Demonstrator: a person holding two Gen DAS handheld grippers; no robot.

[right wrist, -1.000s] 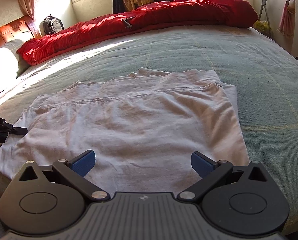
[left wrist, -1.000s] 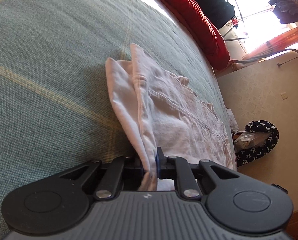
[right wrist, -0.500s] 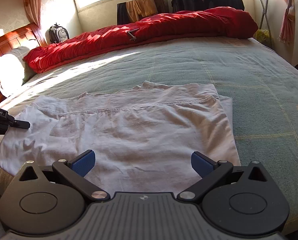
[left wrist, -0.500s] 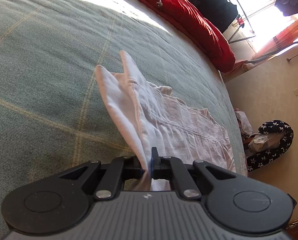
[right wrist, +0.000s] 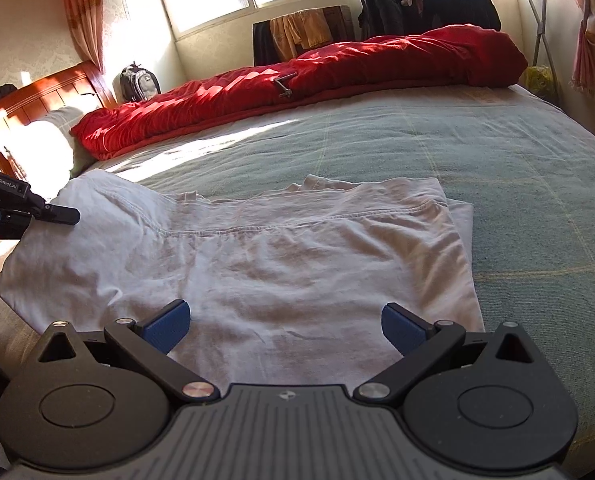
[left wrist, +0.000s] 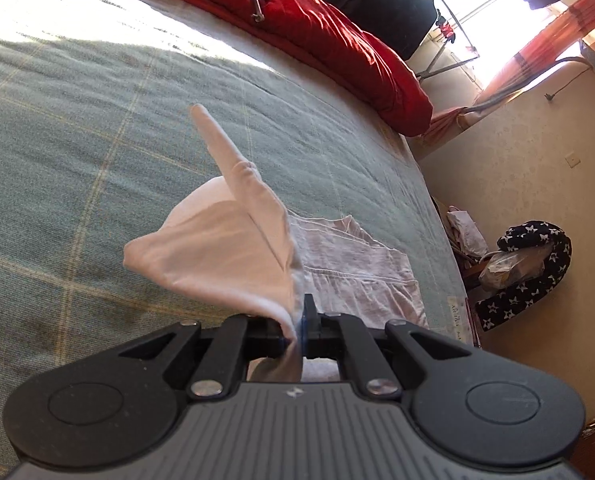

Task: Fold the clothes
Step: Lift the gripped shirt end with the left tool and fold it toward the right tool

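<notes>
Light, limp shirt (right wrist: 257, 264): left tool (left wrist: 297, 332) clamped on its raised edge, right tool (right wrist: 283, 326) released, best pinched at hem corners.

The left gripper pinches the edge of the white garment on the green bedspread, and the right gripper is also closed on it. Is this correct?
Not quite. The right gripper is open above the white garment, gripping nothing, as the right wrist view shows. The left gripper does pinch the edge.
</notes>
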